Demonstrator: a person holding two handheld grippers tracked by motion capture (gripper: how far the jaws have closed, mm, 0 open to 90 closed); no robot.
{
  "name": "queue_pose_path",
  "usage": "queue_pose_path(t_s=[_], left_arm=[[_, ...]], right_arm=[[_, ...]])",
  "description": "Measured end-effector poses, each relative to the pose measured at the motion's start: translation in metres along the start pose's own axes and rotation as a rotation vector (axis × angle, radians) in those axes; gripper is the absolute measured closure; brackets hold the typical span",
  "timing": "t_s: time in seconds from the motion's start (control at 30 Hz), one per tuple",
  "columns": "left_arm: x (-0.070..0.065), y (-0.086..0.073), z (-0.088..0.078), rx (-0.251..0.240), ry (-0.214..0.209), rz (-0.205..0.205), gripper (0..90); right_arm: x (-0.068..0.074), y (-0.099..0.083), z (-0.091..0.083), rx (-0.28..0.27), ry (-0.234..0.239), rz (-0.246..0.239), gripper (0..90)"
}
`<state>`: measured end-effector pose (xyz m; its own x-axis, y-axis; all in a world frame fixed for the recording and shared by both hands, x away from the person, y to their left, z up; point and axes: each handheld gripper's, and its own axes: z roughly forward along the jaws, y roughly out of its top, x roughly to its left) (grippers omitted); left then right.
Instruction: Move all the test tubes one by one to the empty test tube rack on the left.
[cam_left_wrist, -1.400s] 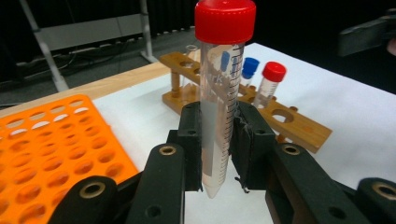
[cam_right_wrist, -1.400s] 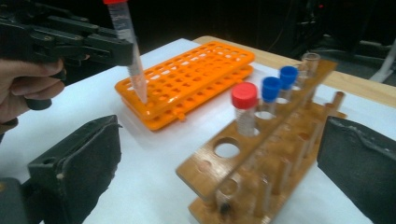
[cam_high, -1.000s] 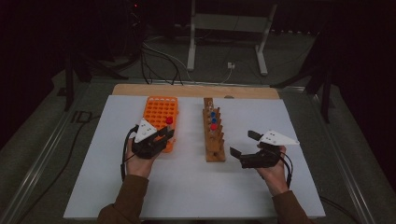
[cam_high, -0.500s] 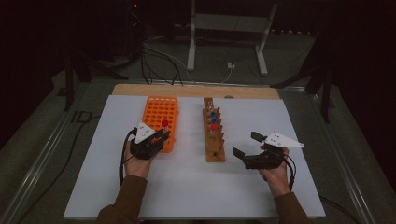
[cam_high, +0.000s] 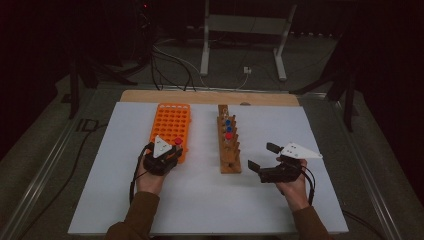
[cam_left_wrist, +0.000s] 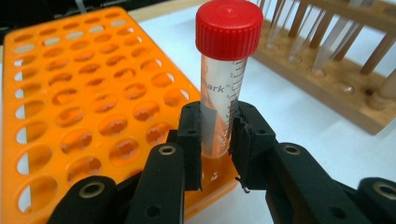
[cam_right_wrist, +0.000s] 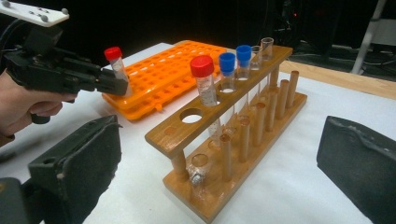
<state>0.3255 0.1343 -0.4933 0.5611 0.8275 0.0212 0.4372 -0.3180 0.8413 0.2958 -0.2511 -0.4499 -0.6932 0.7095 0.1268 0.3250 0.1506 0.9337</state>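
My left gripper (cam_left_wrist: 217, 140) is shut on a clear tube with a red cap (cam_left_wrist: 229, 28), held upright. The tube stands over the near right corner of the orange rack (cam_left_wrist: 70, 102); its lower end is hidden behind the jaws. From above, the left gripper (cam_high: 172, 150) sits at that corner of the orange rack (cam_high: 170, 122), with the red cap (cam_high: 178, 141) showing. The wooden rack (cam_high: 229, 145) holds a red-capped tube (cam_right_wrist: 201, 65) and two blue-capped tubes (cam_right_wrist: 227, 60). My right gripper (cam_high: 262, 156) is open to the right of the wooden rack, with nothing between its pads (cam_right_wrist: 79, 158).
Everything rests on a white sheet (cam_high: 125, 200) over the table, with a wooden strip (cam_high: 210, 96) along the far edge. Uncapped clear tubes (cam_right_wrist: 266, 44) stand at the wooden rack's far end. Cables and a metal stand (cam_high: 240, 30) lie beyond the table.
My left gripper has sunk with the red-capped tube, down toward the near right corner of the orange rack. The right gripper has kept still.
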Motion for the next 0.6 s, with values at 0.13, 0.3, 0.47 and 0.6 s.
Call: queue_pose_path(t_s=[0.13,0.3,0.47,0.6], left_arm=[[0.002,-0.001,0.000,-0.001,-0.012,-0.019,74.9],[0.006,-0.002,-0.005,-0.026,-0.042,-0.071,64.9],[0.007,-0.001,-0.020,-0.072,-0.069,-0.126,54.4],[0.004,0.000,-0.035,-0.116,-0.092,-0.143,48.5]], right_arm=[[0.001,0.000,0.001,0.001,0.002,-0.001,0.3],[0.002,0.001,0.001,-0.001,0.006,-0.002,0.3],[0.003,0.003,0.001,-0.006,0.004,0.000,0.3],[0.004,0.009,0.003,-0.008,0.014,0.004,0.3]])
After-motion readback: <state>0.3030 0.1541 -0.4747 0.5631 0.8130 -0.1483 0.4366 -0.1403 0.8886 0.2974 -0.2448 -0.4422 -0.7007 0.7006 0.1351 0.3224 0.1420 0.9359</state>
